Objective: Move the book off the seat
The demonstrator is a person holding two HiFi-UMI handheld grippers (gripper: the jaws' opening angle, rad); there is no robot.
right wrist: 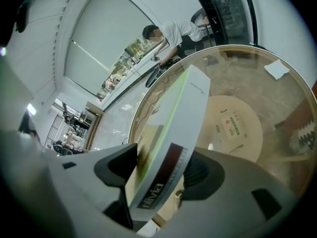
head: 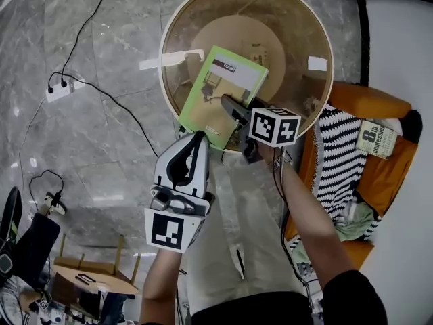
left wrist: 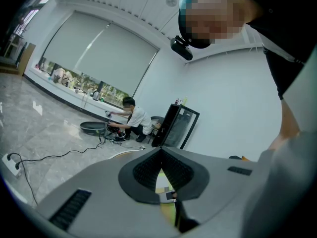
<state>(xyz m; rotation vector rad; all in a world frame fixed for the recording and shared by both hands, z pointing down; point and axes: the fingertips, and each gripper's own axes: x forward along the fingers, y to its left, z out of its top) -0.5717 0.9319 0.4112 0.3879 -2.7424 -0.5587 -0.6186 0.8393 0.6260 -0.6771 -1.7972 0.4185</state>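
The green book (head: 223, 93) is already off the orange armchair (head: 389, 175) and over the round glass bench (head: 291, 29), with its near corner close to the rim. The right gripper (head: 229, 103) has its jaws standing wide on either side of the book's near edge, and they seem no longer to pinch it. The step in hand looks like the release. To do it well, make sure the book's weight is fully on the glass, since I cannot tell whether it lies quite flat. Then draw the jaws straight back along their own line so neither pad drags the book toward the rim. The left gripper (head: 197, 139) hangs nearby with its jaws together and empty, ready to steady the cover if it slides.
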